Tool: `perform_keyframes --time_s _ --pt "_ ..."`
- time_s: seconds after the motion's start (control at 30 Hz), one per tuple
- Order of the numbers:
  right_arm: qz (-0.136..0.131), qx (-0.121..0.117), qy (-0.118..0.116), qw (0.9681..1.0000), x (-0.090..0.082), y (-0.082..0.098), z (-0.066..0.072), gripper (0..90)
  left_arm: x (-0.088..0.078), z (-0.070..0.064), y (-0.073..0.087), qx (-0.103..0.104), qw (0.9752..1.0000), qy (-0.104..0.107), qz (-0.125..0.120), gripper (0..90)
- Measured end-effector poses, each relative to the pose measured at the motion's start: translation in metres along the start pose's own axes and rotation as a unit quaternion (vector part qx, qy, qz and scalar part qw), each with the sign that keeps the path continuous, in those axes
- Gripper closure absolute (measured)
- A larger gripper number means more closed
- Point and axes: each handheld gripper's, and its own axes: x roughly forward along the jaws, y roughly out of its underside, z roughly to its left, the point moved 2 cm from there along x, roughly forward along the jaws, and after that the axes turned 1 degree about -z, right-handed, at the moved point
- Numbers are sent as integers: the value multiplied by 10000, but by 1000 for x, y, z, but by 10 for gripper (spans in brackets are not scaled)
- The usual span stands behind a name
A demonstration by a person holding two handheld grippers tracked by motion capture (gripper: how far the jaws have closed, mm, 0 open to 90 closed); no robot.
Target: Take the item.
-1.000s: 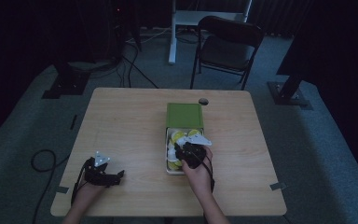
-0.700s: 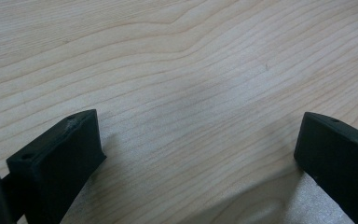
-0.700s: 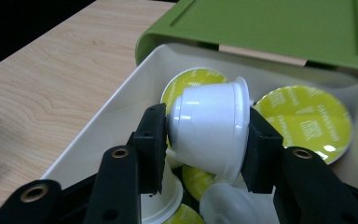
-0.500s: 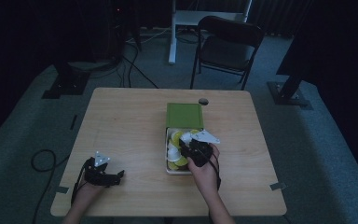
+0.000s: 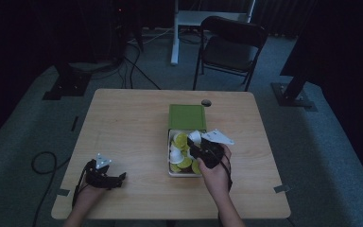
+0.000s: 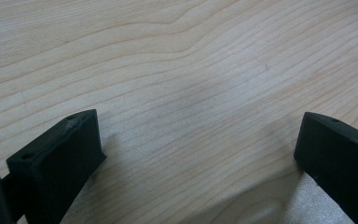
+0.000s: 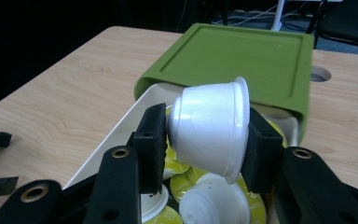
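The right gripper [image 7: 205, 140] pinches a white cup [image 7: 212, 128] on its side, just above the box [image 5: 170, 166] of cups near the middle of the counter [image 5: 123, 123]. The left gripper [image 6: 191, 154] rests near the front left corner, jaws spread wide with nothing between them.

The cup is smooth and round, so I think it could slip out and drop back in the box. A hard squeeze could dent it.

The right gripper view shows both jaws pressing the cup's sides. From the high view, the cup is tiny and the grip is hard to see. The high view shows the box's green lid [image 5: 187, 116] slid toward the far edge.
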Motion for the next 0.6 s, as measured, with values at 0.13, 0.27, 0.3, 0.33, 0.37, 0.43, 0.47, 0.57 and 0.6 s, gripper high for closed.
perform_keyframes --time_s 0.13,0.27,0.3,0.33,0.37,0.43,0.47,0.57,0.6 --pt "-64 -26 69 10000 -6 -2 -6 570 0 0 0 0 10000 0 0 8" --pt "-93 17 164 9998 -12 -2 -16 570 0 0 0 0 10000 0 -1 8" --pt "-101 24 192 9998 -13 -2 -18 570 0 0 0 0 10000 0 0 8" --pt "-116 45 220 9997 -14 -1 -21 570 0 0 0 0 10000 0 -1 8" --pt "-130 63 241 9996 -16 -1 -24 570 0 0 0 -8 10000 -1 -9 8" --pt "-116 85 291 9995 -18 1 -30 570 0 0 0 6 10000 0 5 8" --pt "-104 92 322 9994 -19 2 -33 570 0 0 0 7 10000 0 3 8" --pt "-83 123 406 9991 -23 5 -42 570 0 0 0 -2 10000 -3 -8 8" --pt "-85 135 433 9989 -24 6 -45 570 0 0 0 -1 10000 -3 -8 8"
